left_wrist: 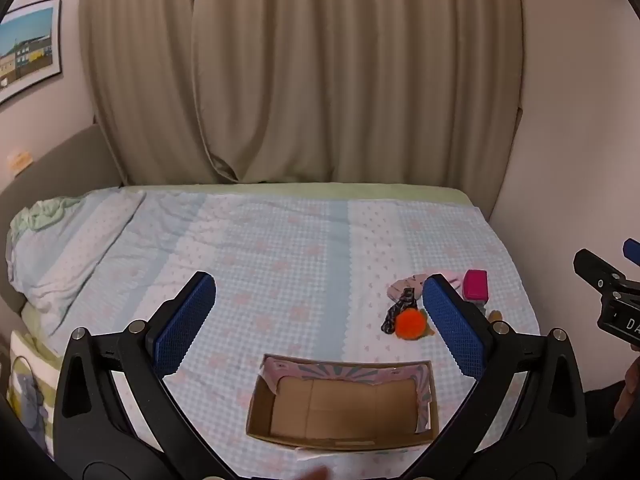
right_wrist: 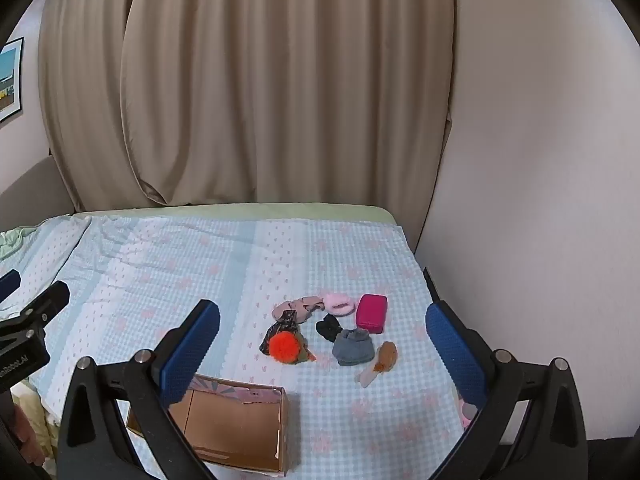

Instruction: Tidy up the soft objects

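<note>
Two spread grippers over your bed, both empty.

Left wrist view: your left gripper (left_wrist: 316, 322) is released and grasps nothing; the cardboard box (left_wrist: 342, 406) sits at 6 o'clock, the orange pompom (left_wrist: 410, 322) at 3 o'clock beside the pink case (left_wrist: 475, 284); right wrist view: your right gripper (right_wrist: 322, 354) gapes wide; the soft pile, pompom (right_wrist: 283, 345), grey cloth (right_wrist: 354, 347), pink case (right_wrist: 372, 313), lies between its fingers; box (right_wrist: 240, 424) at 7 o'clock.

Beige curtains (left_wrist: 300, 72) behind bed (left_wrist: 280, 248); framed picture (left_wrist: 30, 48), perhaps buildings.
</note>
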Motion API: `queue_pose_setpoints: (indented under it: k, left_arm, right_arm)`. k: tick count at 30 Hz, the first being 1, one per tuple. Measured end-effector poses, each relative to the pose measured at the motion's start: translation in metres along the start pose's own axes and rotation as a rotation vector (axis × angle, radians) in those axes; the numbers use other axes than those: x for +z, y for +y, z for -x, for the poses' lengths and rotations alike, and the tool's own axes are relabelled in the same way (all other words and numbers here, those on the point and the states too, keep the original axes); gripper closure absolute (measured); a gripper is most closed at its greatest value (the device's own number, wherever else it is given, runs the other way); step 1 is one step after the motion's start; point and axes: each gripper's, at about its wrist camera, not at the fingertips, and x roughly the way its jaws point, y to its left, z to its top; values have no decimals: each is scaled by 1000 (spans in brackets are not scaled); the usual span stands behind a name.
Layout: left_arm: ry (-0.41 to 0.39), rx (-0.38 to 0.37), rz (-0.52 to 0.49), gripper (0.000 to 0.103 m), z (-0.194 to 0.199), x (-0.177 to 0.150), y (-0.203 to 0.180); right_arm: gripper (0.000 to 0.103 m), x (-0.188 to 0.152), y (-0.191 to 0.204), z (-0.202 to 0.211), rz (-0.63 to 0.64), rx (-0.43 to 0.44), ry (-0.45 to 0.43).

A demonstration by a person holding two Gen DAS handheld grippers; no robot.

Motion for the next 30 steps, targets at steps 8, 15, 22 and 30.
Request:
queue_pose_setpoints:
  k: [8,15,22,30]
  left_arm:
    - [-1,6,-4,0,-4,-1,-5]
    - [-19,-10,-18,0,-4,-2,-9]
    - [-16,-7,-11,0,-6,-1,-15]
    - [-13,-22,8,0,-5,3,-8]
  right_arm:
    - [0,1,1,-2,-2,-1,-7]
    - [0,1,-3,-1,-9,1,-7]
    - [0,9,-4,-6,-8,-1,-8]
    - [0,5,-7,-8,-8,-5,-12]
